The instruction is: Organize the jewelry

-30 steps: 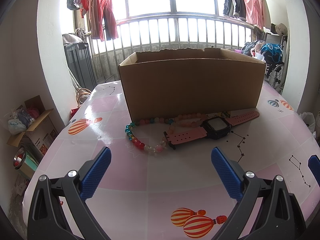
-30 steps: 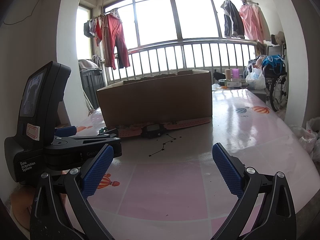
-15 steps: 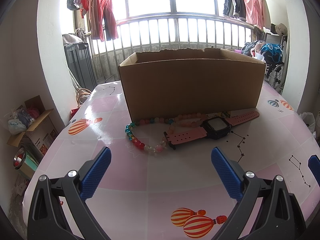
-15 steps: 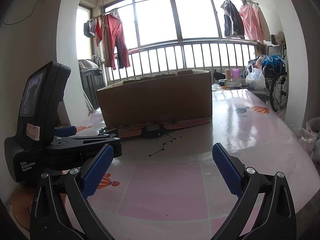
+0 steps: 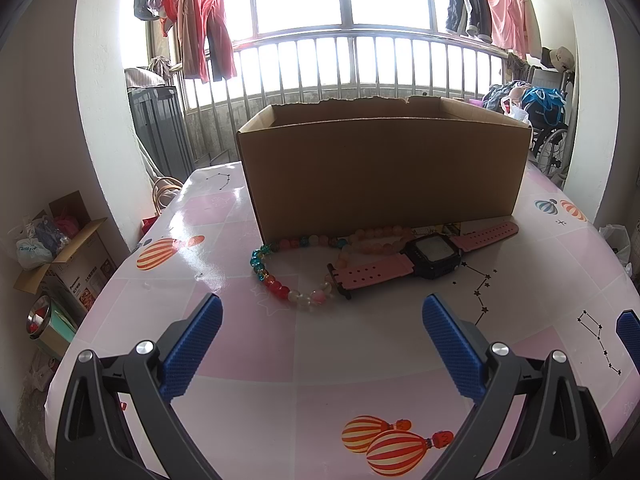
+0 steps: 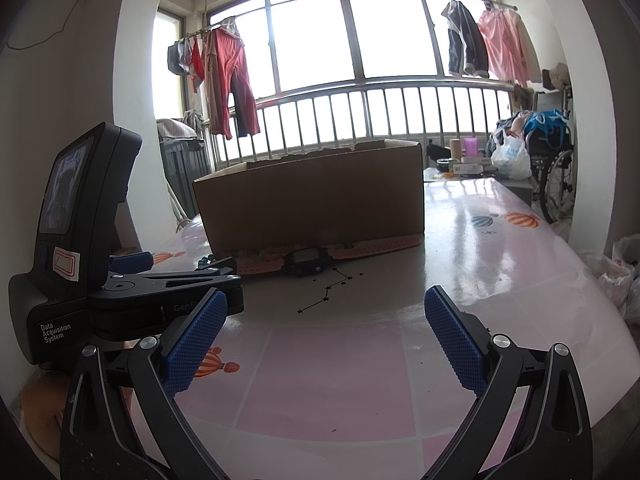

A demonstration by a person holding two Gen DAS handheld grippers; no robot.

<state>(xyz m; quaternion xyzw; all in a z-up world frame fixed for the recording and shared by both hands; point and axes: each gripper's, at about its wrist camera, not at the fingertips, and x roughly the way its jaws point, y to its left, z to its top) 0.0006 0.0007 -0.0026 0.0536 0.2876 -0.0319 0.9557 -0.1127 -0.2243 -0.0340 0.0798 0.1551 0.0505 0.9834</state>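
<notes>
A brown cardboard box [image 5: 384, 172] with an open top stands on the pink table [image 5: 280, 344]. Against its front wall lie a multicoloured bead bracelet [image 5: 280, 284], a pale peach bead bracelet [image 5: 380, 238] and a pink-strapped watch [image 5: 430, 254] with a black face. My left gripper [image 5: 322, 340] is open, a short way in front of the beads, with nothing between its blue pads. My right gripper [image 6: 326, 332] is open too, further back on the table, facing the watch [image 6: 306, 260] and the box [image 6: 316, 200]. The left gripper's body [image 6: 120, 292] shows at the left of the right wrist view.
Laundry hangs above the window railing behind the box. Left of the table, on the floor, stand an open carton [image 5: 68, 256] and a metal bowl [image 5: 40, 316]. A wheelchair [image 6: 556, 176] and bags sit at the far right. Small bottles [image 6: 466, 156] stand at the table's far end.
</notes>
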